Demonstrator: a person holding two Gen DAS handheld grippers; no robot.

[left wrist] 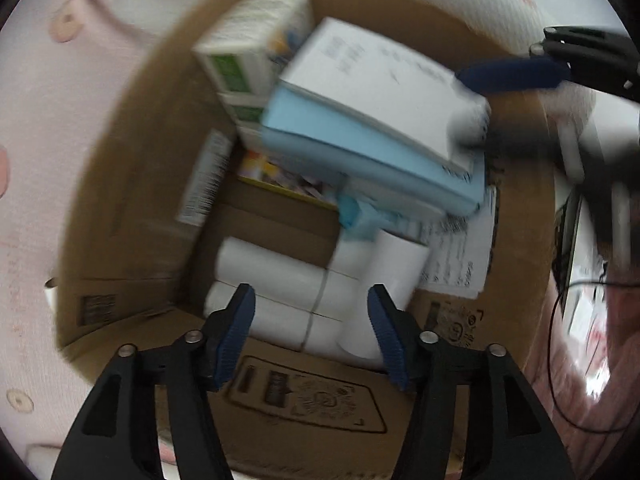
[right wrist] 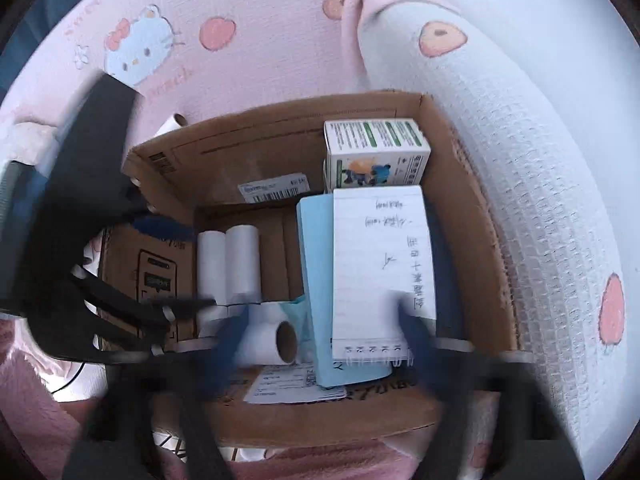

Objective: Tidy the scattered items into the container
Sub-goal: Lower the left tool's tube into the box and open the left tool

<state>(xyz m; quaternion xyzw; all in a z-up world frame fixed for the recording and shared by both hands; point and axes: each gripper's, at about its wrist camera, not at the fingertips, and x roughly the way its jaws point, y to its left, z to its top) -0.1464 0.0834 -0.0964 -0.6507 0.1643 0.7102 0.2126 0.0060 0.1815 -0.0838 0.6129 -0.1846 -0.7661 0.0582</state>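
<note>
Left gripper (left wrist: 311,334): fingers spread wide, nothing between them, poised over the near wall of the cardboard box (left wrist: 120,184).

Just beyond its fingertips, on the box floor: white paper rolls (left wrist: 276,280), lying side by side; one further roll (left wrist: 390,280) tilted beside the right fingertip.

Right gripper (right wrist: 324,336): heavily blurred; fingers apart, gripping nothing discernible.

Between and beyond its fingers: spiral notepad (right wrist: 380,264) with handwriting, lying atop a light-blue booklet (right wrist: 316,280), inside the box.

Farther, ahead of the notepad: green-and-white cartons (right wrist: 376,152), stacked against the far wall.

Beyond the box: pink patterned blanket (right wrist: 248,60).
</note>
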